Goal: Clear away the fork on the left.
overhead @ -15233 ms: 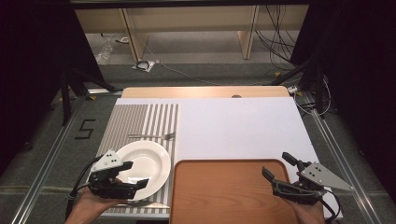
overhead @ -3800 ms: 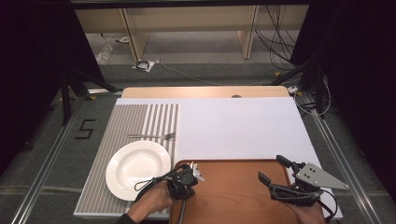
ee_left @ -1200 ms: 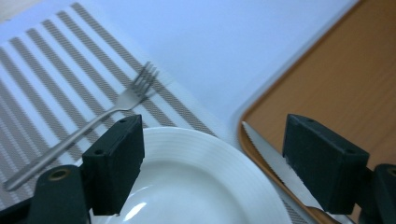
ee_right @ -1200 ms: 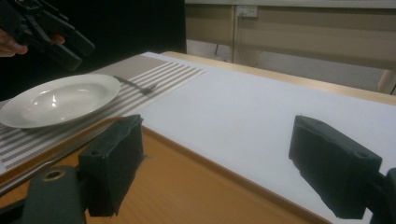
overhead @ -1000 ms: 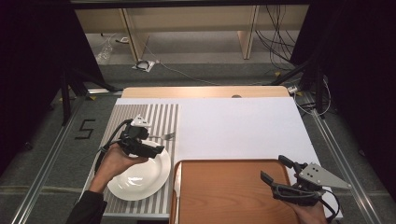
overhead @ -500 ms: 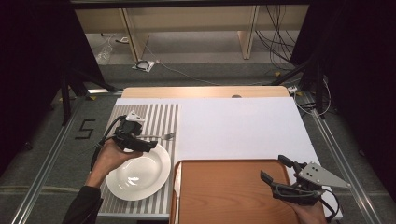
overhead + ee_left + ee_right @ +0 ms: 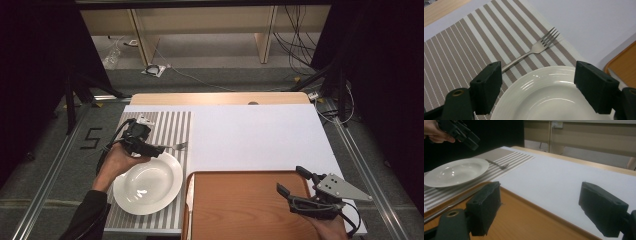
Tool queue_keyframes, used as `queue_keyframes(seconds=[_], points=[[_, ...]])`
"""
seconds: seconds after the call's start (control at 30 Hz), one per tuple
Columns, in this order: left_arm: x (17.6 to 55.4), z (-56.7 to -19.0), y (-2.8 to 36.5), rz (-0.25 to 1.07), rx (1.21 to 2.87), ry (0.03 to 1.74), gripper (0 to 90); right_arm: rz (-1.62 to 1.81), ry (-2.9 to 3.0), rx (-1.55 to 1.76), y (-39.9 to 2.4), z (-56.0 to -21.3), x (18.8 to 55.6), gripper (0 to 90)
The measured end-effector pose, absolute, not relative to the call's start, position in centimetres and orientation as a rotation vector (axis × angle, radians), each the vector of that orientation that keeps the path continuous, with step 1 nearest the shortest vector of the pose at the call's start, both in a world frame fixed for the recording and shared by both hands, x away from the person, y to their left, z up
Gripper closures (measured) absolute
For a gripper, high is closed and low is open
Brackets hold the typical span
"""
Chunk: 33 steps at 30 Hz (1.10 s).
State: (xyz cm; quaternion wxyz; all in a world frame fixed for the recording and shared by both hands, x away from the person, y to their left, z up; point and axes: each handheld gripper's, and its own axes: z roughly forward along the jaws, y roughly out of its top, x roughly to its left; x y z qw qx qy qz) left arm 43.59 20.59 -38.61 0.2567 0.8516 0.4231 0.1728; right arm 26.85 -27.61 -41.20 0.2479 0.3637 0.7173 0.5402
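A white deep plate (image 7: pixel 147 184) lies on the striped placemat (image 7: pixel 165 125) at the table's left. A steel fork (image 7: pixel 176 146) rests on the mat just beyond the plate's far rim, tines pointing right. My left gripper (image 7: pixel 156 149) hovers open over the plate's far-left rim, close to the fork's handle. In the left gripper view its jaws straddle the plate rim (image 7: pixel 554 75), with the fork (image 7: pixel 536 47) just ahead of the left gripper (image 7: pixel 537 72). My right gripper (image 7: pixel 291 180) stands open and empty above the wooden tray (image 7: pixel 240 205); the right gripper (image 7: pixel 540 195) faces the white table cover.
A knife (image 7: pixel 188 197) lies in the gap between placemat and tray. The white cover (image 7: pixel 255 135) spreads across the table's middle and right. A bare wooden strip (image 7: pixel 215 98) runs along the far edge. The left gripper (image 7: pixel 459 131) hangs above the plate (image 7: pixel 456 171).
Within the last second my left gripper has drifted a little left and farther away over the placemat, toward the fork's handle. The right gripper, plate and tray have stayed put.
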Motion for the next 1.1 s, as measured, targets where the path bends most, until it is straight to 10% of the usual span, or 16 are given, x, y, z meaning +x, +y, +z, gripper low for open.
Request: queue_keyframes(seconds=[1.1], points=[[51.6,-43.1,20.1,0.358,2.645,1.096,29.1,1.464,1.946,1.001,-27.8,-41.2,26.8,18.7]])
